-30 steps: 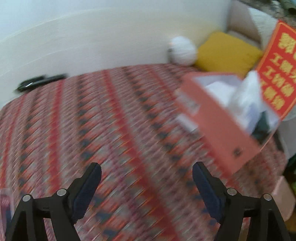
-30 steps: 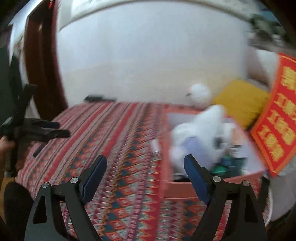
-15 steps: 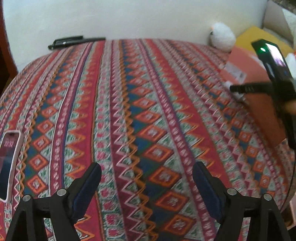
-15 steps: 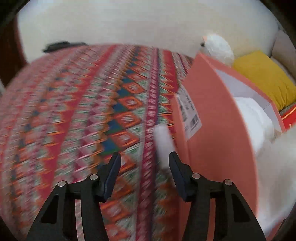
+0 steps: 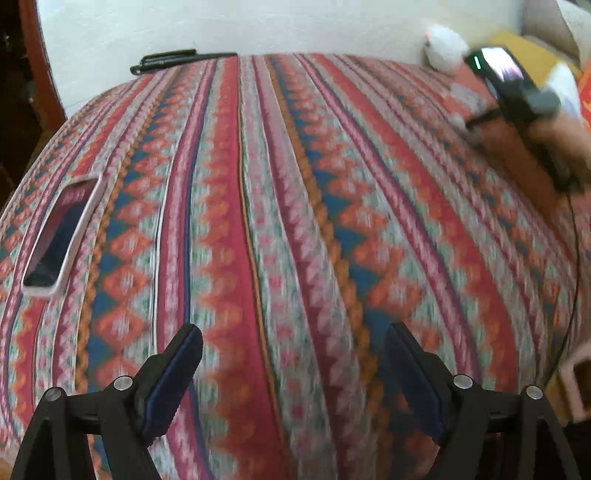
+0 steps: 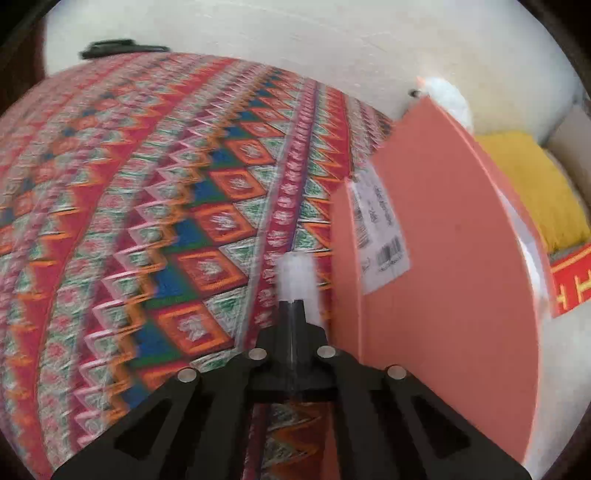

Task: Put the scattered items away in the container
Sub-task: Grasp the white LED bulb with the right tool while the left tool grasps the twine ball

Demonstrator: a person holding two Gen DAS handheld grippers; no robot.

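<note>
Left wrist view: sits low over patterned bedspread point(image 5: 295, 206), looks along it toward white wall point(image 5: 258, 26); salmon box point(image 5: 517, 147) far right, blurred. Phone point(image 5: 59, 236) lies well left of box.

Right wrist view: very near salmon box point(image 6: 454, 258), just left of its side wall, faces along wall toward same white wall point(image 6: 295, 33).

Shared: bedspread, box, black object point(image 5: 181, 59) at bed's far edge well left of box, white plush point(image 5: 445, 44) behind box, yellow cushion point(image 6: 535, 188) right of box.
</note>
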